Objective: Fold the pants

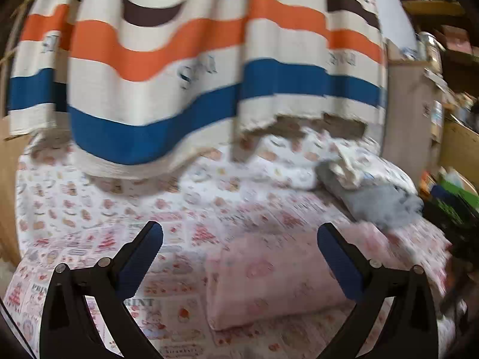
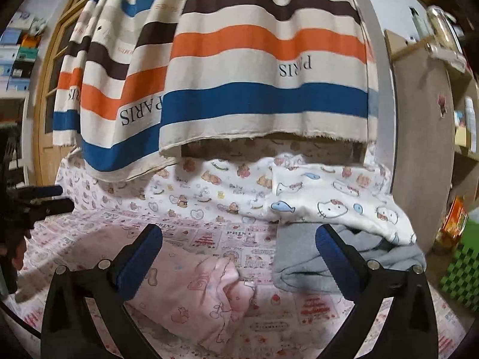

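Both sets of fingers are spread wide with nothing pinched. The left gripper and right gripper hover over the folded pink pants on the bed. Only the right view shows the grey garment clearly, plus the curtain reading "PARIS".

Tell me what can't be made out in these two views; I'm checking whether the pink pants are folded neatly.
- Pink pants: near end hidden behind the right gripper's frame in the right wrist view.
- Same pants in the left wrist view: motion blur hides creases and print.
- Grey garment: partly covered by the white cat-print cloth; its type is unclear.
- Striped curtain: top cut off.
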